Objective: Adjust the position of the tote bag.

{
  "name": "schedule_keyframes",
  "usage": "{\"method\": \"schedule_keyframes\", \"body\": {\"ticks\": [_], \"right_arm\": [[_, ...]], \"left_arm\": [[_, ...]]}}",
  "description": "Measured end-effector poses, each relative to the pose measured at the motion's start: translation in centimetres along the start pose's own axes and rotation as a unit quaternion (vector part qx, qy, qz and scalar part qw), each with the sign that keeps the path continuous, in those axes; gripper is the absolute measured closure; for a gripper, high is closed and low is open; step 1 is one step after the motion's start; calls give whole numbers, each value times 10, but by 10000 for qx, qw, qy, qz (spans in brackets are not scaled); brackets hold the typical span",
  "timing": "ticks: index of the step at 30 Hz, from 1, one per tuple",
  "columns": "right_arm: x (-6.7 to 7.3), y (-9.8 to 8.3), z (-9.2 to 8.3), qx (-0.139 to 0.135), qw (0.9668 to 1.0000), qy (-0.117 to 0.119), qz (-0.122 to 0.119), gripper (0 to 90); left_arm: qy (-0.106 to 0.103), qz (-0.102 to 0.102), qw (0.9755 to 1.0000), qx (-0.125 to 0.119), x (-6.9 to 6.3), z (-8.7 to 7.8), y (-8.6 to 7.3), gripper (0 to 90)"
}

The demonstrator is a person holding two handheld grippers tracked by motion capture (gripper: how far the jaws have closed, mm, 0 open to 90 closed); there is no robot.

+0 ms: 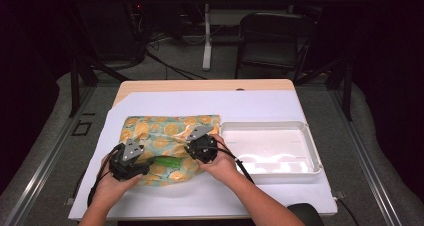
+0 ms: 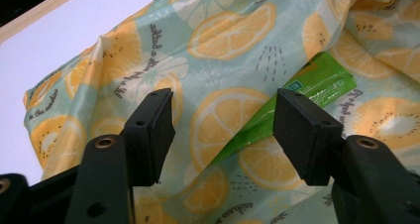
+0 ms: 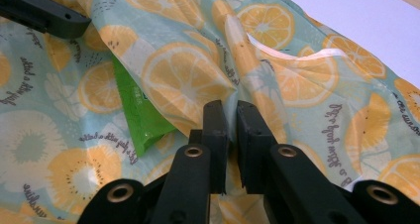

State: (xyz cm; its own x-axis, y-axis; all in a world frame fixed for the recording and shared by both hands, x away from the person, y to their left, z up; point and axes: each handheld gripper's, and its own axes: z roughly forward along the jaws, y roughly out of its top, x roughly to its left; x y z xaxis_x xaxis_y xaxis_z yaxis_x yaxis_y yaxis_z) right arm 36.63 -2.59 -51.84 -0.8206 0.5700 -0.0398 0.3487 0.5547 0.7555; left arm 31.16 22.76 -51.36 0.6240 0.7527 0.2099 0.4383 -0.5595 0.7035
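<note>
On the table [image 1: 210, 98], covered by a white sheet, a citrus-print bag [image 1: 167, 136] lies flat toward the near-left part, just beside the left wall of an empty white tray [image 1: 312, 148] that sits toward the right edge. A green packet [image 1: 167, 162] sticks out of the bag's mouth near the bag's near edge, half under the printed film. The step in hand looks like loading the packet into the bag: the right gripper [image 3: 232, 116] pinches a fold of the bag's upper layer between nearly closed jaws, holding the mouth, while the left gripper [image 2: 223, 120] hangs with its jaws spread wide, pads clear of the packet that lies between and beyond them. Next, I judge, the left must close on the packet's free end or nudge it deeper, with the right keeping the film lifted. Both forearms come in from the near edge, hands angled inward and down toward the bag.
</note>
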Motion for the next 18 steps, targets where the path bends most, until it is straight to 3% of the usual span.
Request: {"method": "schedule_keyframes", "body": {"ticks": [12, 14, 18], "right_arm": [[0, -3, 2, -3, 10000, 21, 40, 823], [0, -3, 1, 7, 10000, 16, 34, 818], [0, -3, 0, 2, 10000, 27, 14, 805]], "left_arm": [[252, 148, 9992, 277, 0, 10, -6, 435], [309, 147, 9990, 276, 1, 9, -7, 483], [359, 183, 9990, 192, 3, 5, -7, 665]]}}
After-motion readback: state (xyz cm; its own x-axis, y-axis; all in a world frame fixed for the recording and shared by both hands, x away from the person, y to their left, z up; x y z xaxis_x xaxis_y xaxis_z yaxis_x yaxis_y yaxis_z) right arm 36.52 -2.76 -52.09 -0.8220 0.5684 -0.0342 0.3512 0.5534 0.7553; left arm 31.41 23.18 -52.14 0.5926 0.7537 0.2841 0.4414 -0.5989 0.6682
